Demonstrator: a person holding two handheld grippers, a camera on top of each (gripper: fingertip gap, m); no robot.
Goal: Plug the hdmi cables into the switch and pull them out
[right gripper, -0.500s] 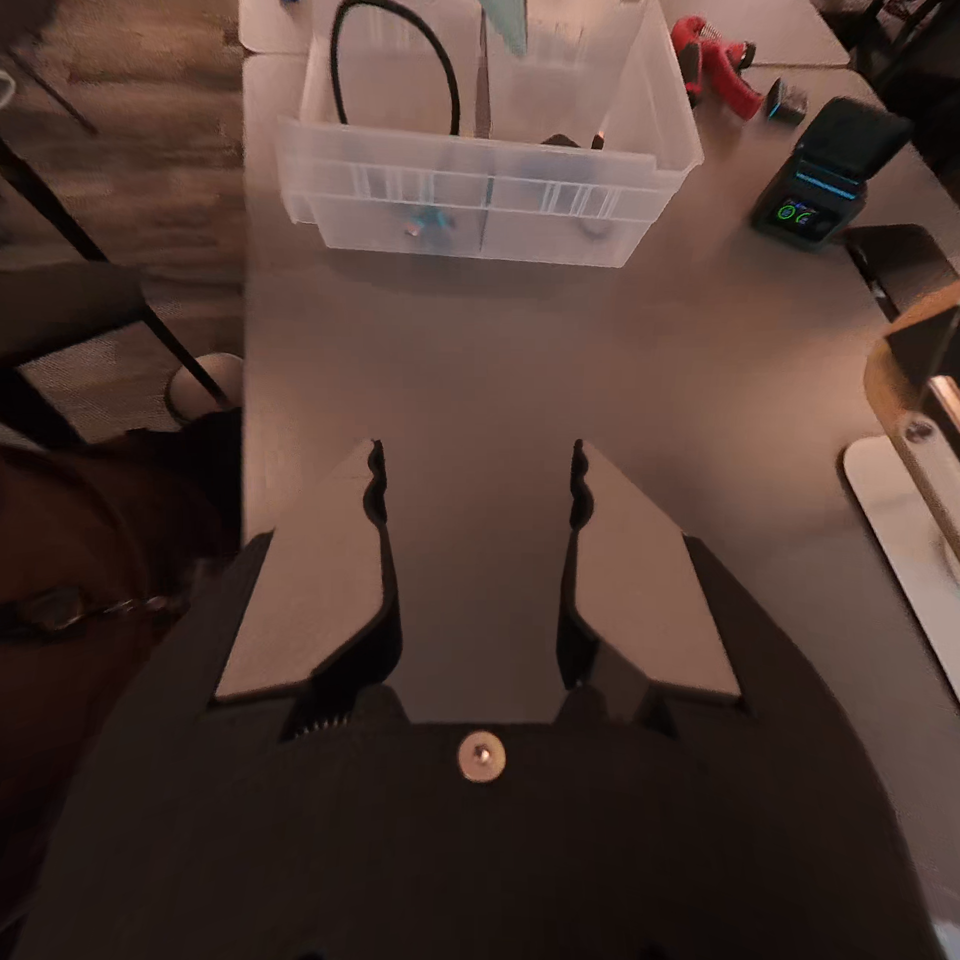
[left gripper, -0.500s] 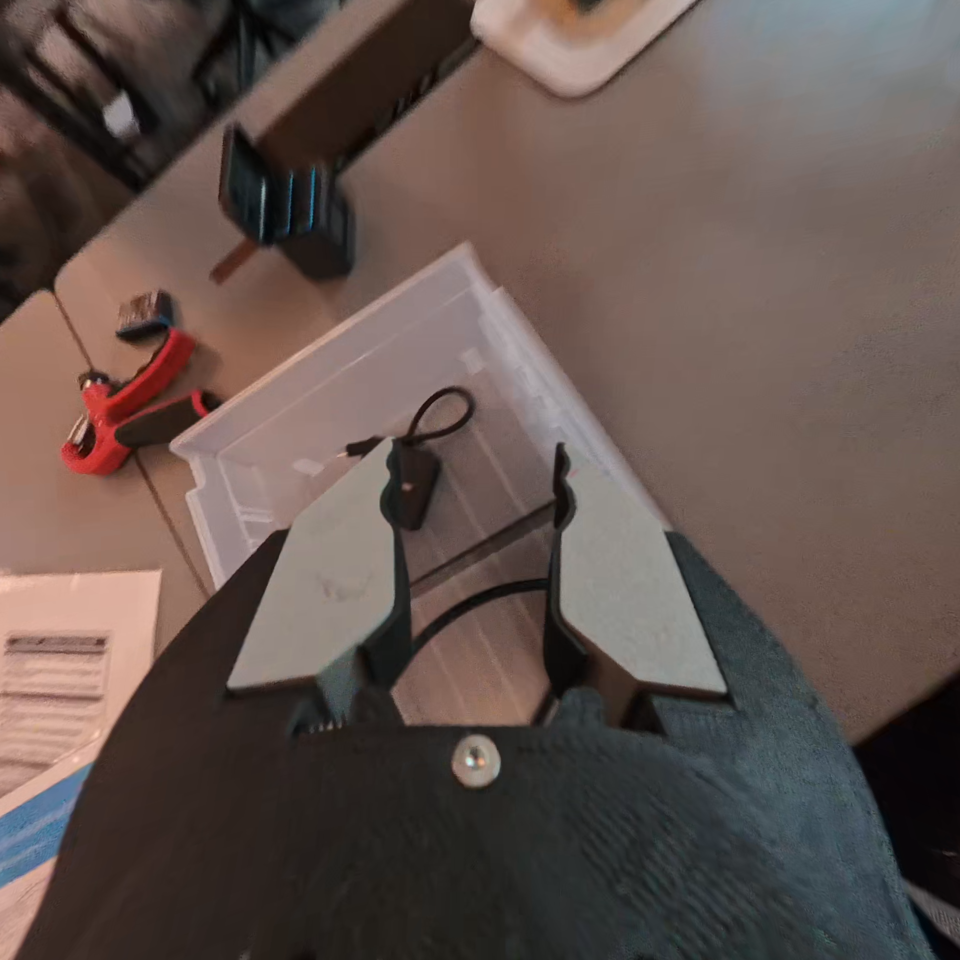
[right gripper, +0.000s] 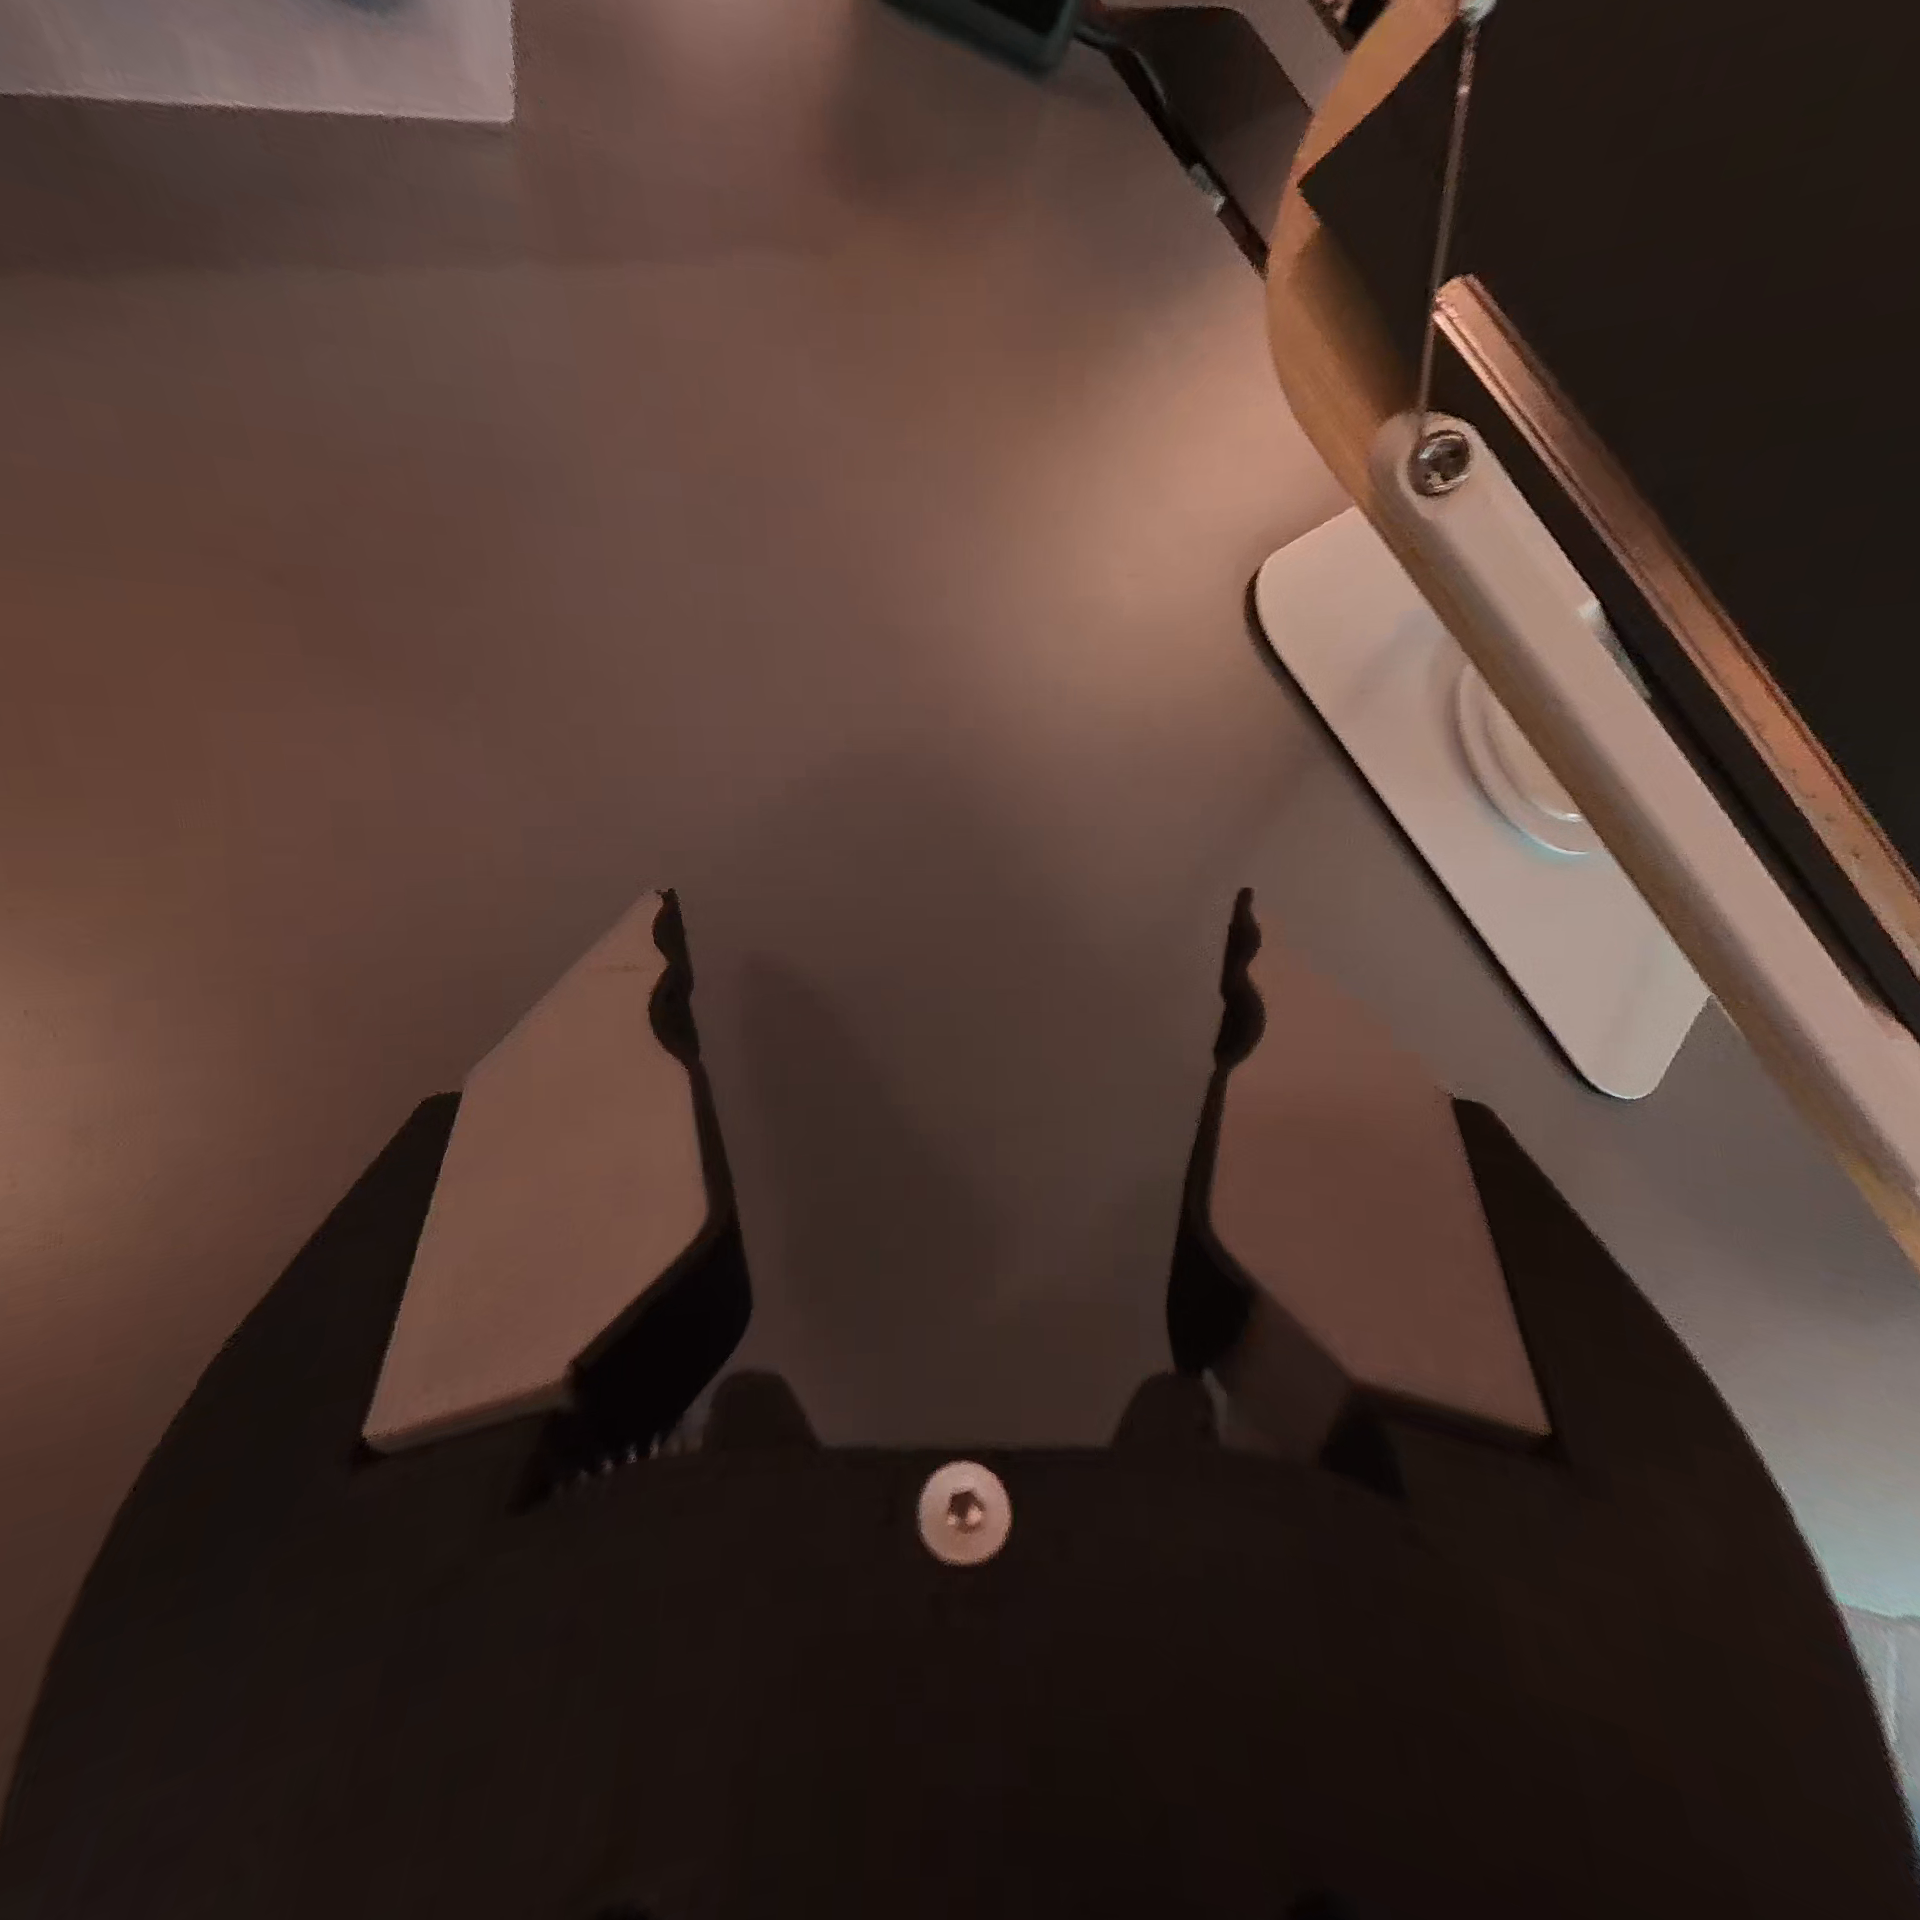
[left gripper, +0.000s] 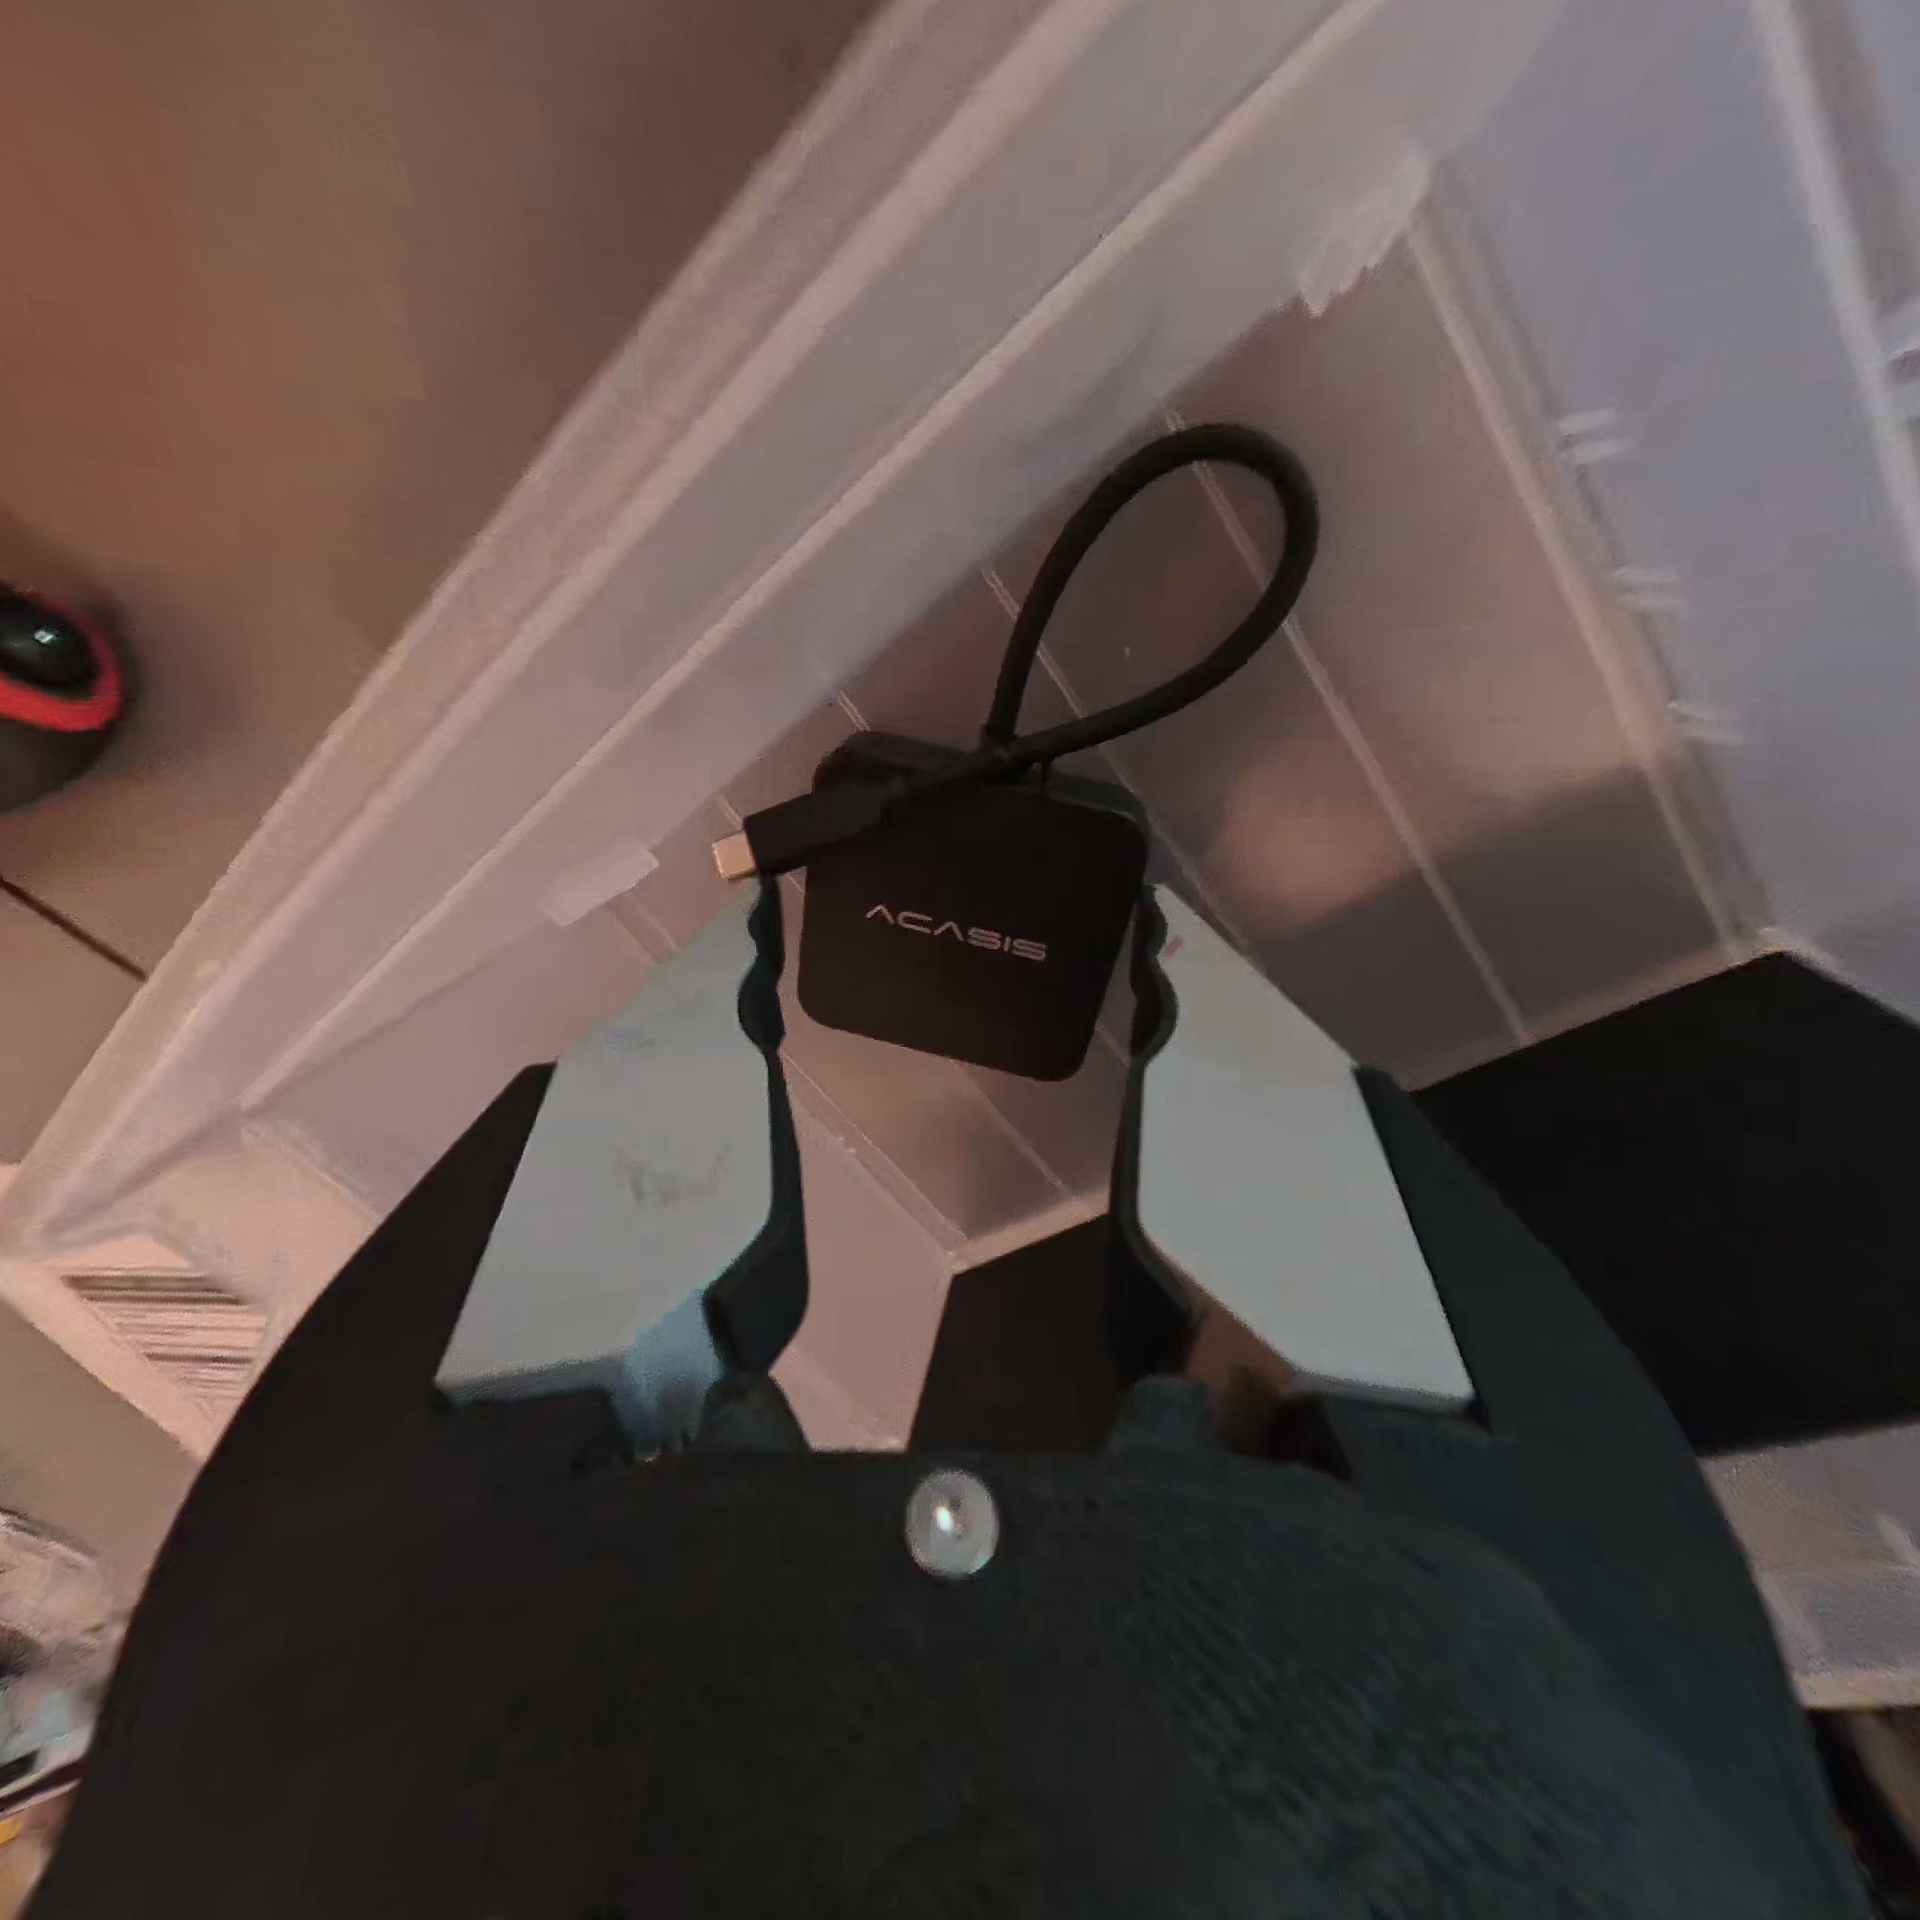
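The switch (left gripper: 951, 940) is a small black square box with a short looped black cable (left gripper: 1164, 592) ending in a small plug (left gripper: 800, 831). It lies on the floor of a clear plastic bin (left gripper: 644, 582). My left gripper (left gripper: 956, 935) is open inside the bin, one fingertip on each side of the switch and close to its edges. My right gripper (right gripper: 956, 904) is open and empty, low over the bare brown table (right gripper: 727, 520). No HDMI cable is clearly visible in either view.
A red and black tool handle (left gripper: 52, 675) lies on the table left of the bin. In the right wrist view a white monitor-stand base (right gripper: 1455, 831) and a dark screen edge (right gripper: 1714, 675) stand to the right. White paper (right gripper: 260, 62) lies at the far left.
My left gripper has dropped into the bin and closed in on the switch. My right gripper has moved lower, away from the bin toward the monitor stand, and its jaws have opened wider.
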